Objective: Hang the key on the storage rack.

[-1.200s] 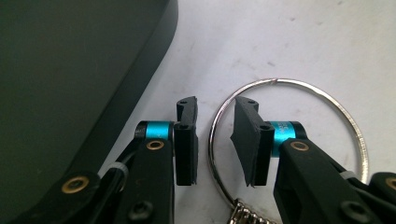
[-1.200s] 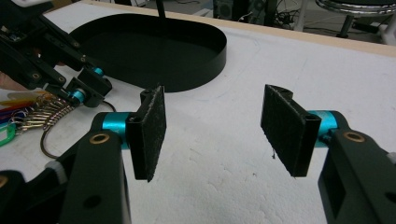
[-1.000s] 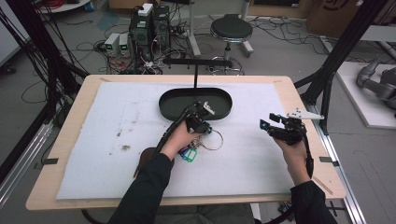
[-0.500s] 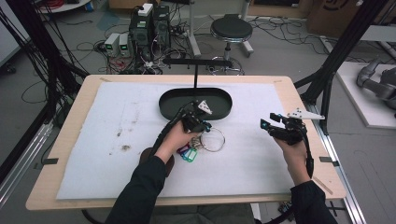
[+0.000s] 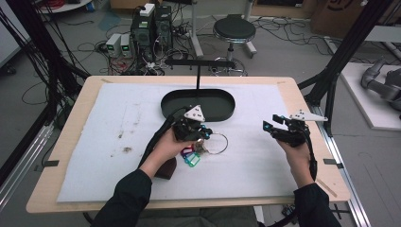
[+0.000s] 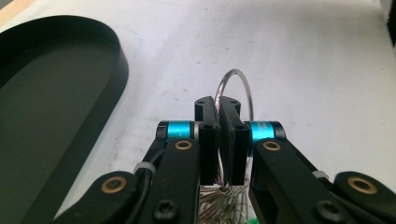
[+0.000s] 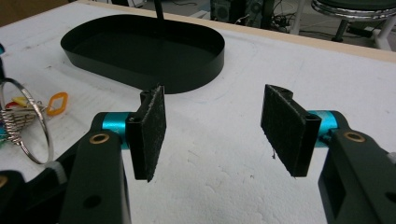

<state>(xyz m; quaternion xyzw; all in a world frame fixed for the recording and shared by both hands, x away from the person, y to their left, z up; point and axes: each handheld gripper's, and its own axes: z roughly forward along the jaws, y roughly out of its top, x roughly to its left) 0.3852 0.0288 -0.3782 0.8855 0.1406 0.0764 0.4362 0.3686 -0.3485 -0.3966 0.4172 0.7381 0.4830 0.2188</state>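
Observation:
A large wire key ring (image 5: 217, 143) carries a bundle of coloured tags (image 5: 190, 157) in blue, purple and green, lying on the white mat. My left gripper (image 5: 204, 135) is shut on the ring's wire. In the left gripper view the jaws press together on the ring (image 6: 243, 79), which arcs up beyond my left gripper (image 6: 217, 105). My right gripper (image 5: 272, 125) hovers at the right of the mat, apart from the ring. Its own view shows my right gripper (image 7: 215, 126) open and empty, the ring (image 7: 32, 122) and an orange tag (image 7: 57, 103) at far left.
A black oval tray (image 5: 170, 108) lies empty just behind the left gripper, also seen as the tray (image 7: 144, 51) in the right gripper view. A black post with a crossbar (image 5: 197, 71) stands behind it. A dark brown object (image 5: 166, 168) sits under the left wrist.
The left hand has shifted slightly with the ring, which now shows as a wider loop. The right gripper has stayed put and open.

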